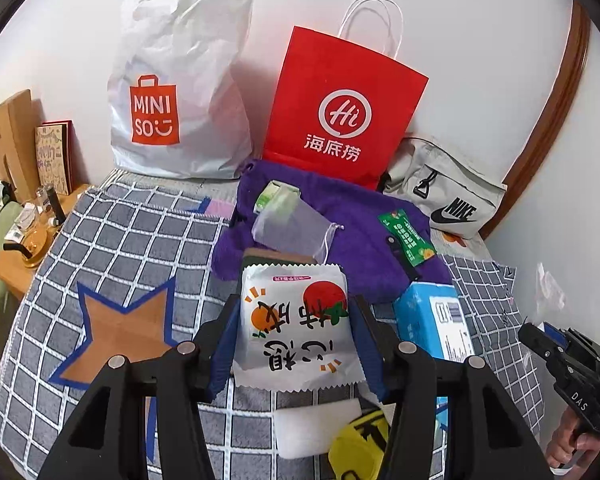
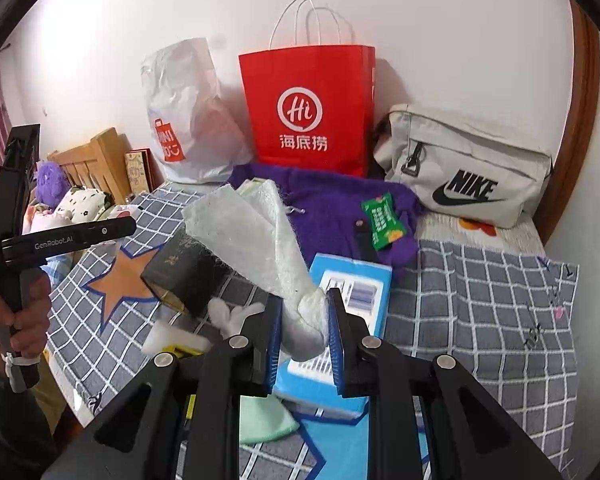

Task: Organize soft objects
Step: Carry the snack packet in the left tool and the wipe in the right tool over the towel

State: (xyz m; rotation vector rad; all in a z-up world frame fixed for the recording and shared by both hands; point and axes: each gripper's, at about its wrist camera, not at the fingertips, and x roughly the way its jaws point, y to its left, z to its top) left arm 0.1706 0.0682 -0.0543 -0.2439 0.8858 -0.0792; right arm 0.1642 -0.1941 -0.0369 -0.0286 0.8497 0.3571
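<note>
Pinching white cloth point(image 2: 300, 320) between right fingers point(image 2: 334, 320).

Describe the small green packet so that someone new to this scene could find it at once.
Start at the red paper bag standing against the wall; the purple fuzzy cloth lies spread before it. The green packet lies on that cloth's right side, the only flat green wrapper with white lettering.

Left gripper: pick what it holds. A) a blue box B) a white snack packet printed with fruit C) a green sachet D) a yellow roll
B: the left gripper has its blue pads pressed on both sides of the white snack packet.
</note>
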